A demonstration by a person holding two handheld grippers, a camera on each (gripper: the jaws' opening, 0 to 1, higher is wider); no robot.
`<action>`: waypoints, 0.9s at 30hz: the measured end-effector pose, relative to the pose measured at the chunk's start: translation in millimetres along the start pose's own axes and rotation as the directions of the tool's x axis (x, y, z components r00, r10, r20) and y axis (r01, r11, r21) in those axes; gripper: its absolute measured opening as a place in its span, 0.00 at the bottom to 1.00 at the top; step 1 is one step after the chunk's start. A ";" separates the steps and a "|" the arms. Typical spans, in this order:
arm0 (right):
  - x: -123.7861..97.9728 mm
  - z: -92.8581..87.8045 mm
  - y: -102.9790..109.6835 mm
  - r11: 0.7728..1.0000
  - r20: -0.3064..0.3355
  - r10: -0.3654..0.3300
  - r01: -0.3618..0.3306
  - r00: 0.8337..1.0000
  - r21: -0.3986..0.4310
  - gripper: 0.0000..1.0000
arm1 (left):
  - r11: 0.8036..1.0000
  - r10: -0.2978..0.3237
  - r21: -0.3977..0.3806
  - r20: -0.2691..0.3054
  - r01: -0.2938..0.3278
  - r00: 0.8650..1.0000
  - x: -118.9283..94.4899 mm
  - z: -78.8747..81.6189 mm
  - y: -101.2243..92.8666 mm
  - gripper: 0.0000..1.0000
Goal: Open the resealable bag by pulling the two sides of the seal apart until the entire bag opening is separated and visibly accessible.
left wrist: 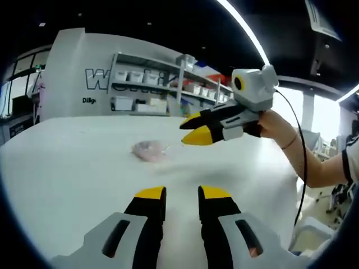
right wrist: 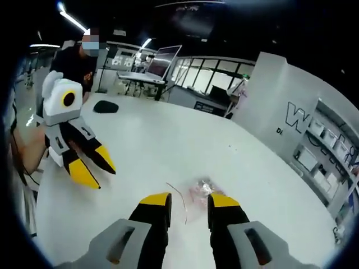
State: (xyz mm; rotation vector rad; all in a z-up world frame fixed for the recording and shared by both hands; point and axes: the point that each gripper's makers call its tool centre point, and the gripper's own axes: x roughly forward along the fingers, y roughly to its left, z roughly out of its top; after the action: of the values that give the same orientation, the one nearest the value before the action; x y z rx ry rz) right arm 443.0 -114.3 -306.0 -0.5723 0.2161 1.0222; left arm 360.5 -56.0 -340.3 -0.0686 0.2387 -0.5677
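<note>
A small clear resealable bag (left wrist: 149,150) with pinkish contents lies flat on the white table (left wrist: 84,168). In the right gripper view the bag (right wrist: 196,193) sits just beyond my right gripper (right wrist: 189,200), whose yellow-tipped jaws stand open on either side of it, holding nothing. My left gripper (left wrist: 182,194) hovers open over the table, a short way from the bag. The right gripper (left wrist: 197,128) enters the left gripper view from the right, held by a hand above the bag. The left gripper (right wrist: 94,171) shows at the left of the right gripper view, open.
A dark flat object (right wrist: 105,106) lies at the table's far end. A person in dark clothes (right wrist: 76,61) is there too, near a laptop (right wrist: 160,61) on another desk. Shelves with white bins (left wrist: 146,89) line the wall behind the table.
</note>
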 end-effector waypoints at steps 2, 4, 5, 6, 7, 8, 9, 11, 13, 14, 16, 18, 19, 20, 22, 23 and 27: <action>-1.1 -1.0 1.6 1.000 0.001 0.000 0.000 1.000 0.002 0.23 | 1.000 -0.003 -0.001 0.000 0.003 1.000 -0.7 -0.2 -1.0 0.24; -3.5 -2.3 4.2 1.000 0.001 -0.004 0.004 1.000 0.008 0.23 | 1.000 -0.004 -0.001 0.000 0.004 1.000 -1.1 -0.3 -1.7 0.24; -4.5 -2.7 4.0 1.000 0.002 -0.005 0.005 1.000 0.013 0.23 | 1.000 -0.006 -0.001 0.000 0.006 1.000 -1.4 -0.5 -2.3 0.24; -5.3 -3.1 4.1 1.000 0.003 -0.007 0.007 1.000 0.016 0.23 | 1.000 -0.006 -0.002 -0.001 0.006 1.000 -1.4 -0.7 -2.5 0.24; -6.6 -4.1 4.4 1.000 0.000 -0.009 0.009 1.000 0.020 0.23 | 1.000 -0.006 -0.002 -0.001 0.006 1.000 -1.6 -1.1 -2.8 0.24; -7.4 -5.0 4.9 1.000 -0.002 -0.011 0.011 1.000 0.021 0.23 | 1.000 -0.006 -0.002 -0.001 0.006 1.000 -1.6 -1.4 -2.7 0.24; -7.9 -6.0 6.0 1.000 -0.006 -0.012 0.013 1.000 0.020 0.24 | 1.000 -0.006 -0.004 0.000 0.006 1.000 -1.8 -1.5 -2.7 0.23; -9.4 -10.2 8.7 1.000 -0.019 -0.019 0.019 1.000 0.020 0.26 | 1.000 -0.009 -0.007 0.002 0.009 1.000 -2.0 -1.6 -3.1 0.23; -11.0 -13.4 10.4 0.999 -0.022 -0.023 0.023 0.999 0.026 0.26 | 1.000 -0.010 -0.011 0.006 0.010 1.000 -2.2 -1.2 -3.1 0.23; -12.0 -14.4 11.4 0.999 -0.021 -0.023 0.024 1.000 0.035 0.26 | 1.000 -0.011 -0.012 0.008 0.011 1.000 -2.3 -1.1 -3.2 0.23; -14.1 -15.6 13.5 0.999 -0.016 -0.025 0.026 1.000 0.046 0.26 | 1.000 -0.013 -0.015 0.010 0.013 1.000 -2.4 -0.9 -3.4 0.23; -16.3 -16.9 15.9 0.998 -0.013 -0.030 0.030 0.999 0.056 0.26 | 1.000 -0.013 -0.017 0.014 0.013 1.000 -2.6 -0.4 -3.3 0.23; -17.3 -17.6 17.2 0.998 -0.012 -0.030 0.031 0.999 0.059 0.26 | 1.000 -0.015 -0.020 0.015 0.015 1.000 -2.9 -0.3 -3.5 0.23; -18.5 -18.4 18.6 0.998 -0.013 -0.031 0.031 0.999 0.063 0.26 | 1.000 -0.017 -0.023 0.017 0.018 1.000 -2.8 -0.1 -3.6 0.23; -21.4 -20.3 21.6 0.997 -0.013 -0.032 0.032 0.999 0.072 0.27 | 0.999 -0.021 -0.029 0.019 0.021 1.000 -2.9 0.3 -3.5 0.23; -23.1 -21.4 23.5 0.997 -0.013 -0.030 0.031 0.999 0.073 0.27 | 0.999 -0.022 -0.033 0.021 0.023 1.000 -3.1 0.6 -3.4 0.23; -30.0 -25.2 29.0 0.995 -0.007 -0.034 0.035 0.999 0.089 0.28 | 0.998 -0.030 -0.054 0.035 0.032 0.999 -4.7 2.9 -3.2 0.23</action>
State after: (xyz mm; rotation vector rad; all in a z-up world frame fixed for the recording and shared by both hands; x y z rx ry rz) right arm 405.1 -139.0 -324.4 -0.4964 0.2545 0.9728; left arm 355.7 -56.2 -336.2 -0.1350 0.2197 -0.5903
